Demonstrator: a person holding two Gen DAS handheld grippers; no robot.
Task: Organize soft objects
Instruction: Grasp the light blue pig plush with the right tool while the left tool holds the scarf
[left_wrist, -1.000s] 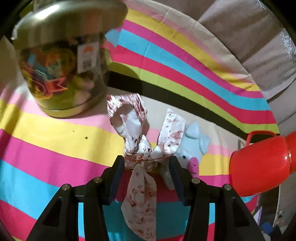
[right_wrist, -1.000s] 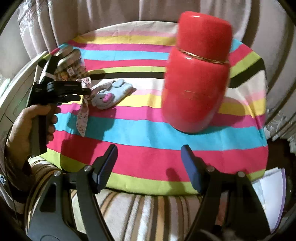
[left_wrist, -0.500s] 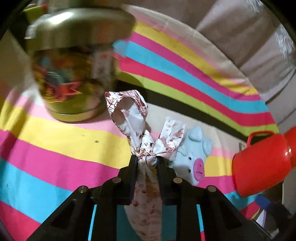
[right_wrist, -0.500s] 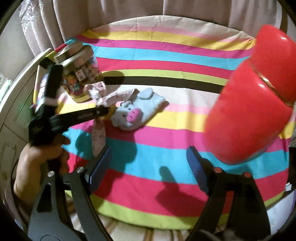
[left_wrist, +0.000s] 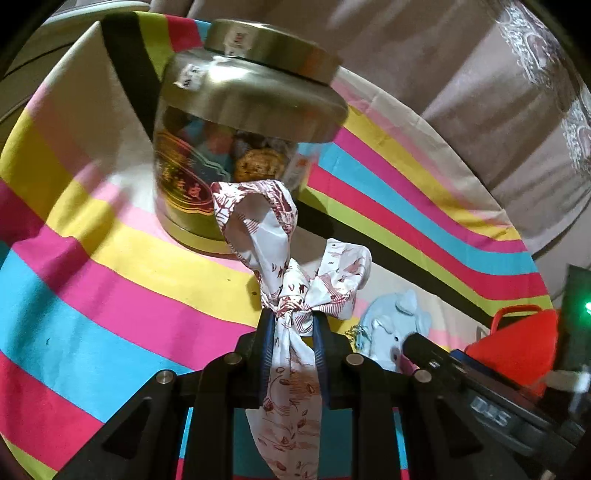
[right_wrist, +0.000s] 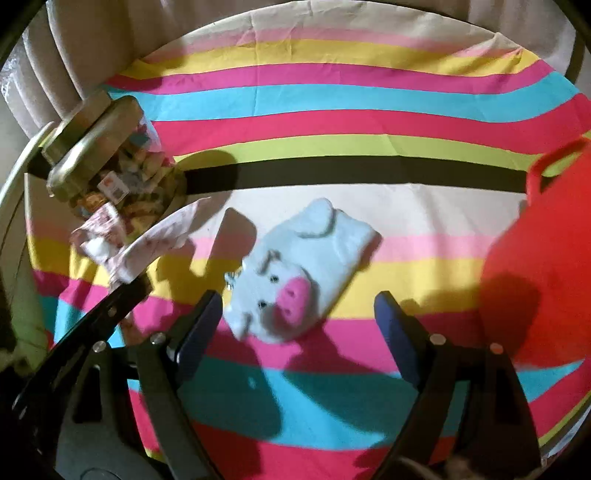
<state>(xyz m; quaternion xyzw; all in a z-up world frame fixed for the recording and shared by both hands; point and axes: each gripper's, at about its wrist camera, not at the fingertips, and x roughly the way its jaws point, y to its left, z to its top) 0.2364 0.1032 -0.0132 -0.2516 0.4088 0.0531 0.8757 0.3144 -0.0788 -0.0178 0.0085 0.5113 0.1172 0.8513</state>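
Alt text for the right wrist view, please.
The open right gripper hovers above a pale blue plush pig lying on a striped cloth. A red jug stands right; the left gripper holds a floral scarf left.

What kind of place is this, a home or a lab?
Most likely a home: a table under a striped tablecloth, beige curtains behind it, and a snack jar beside a plush pig.

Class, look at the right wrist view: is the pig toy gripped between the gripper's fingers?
No. The pig toy lies flat on the striped cloth, beyond the right gripper.
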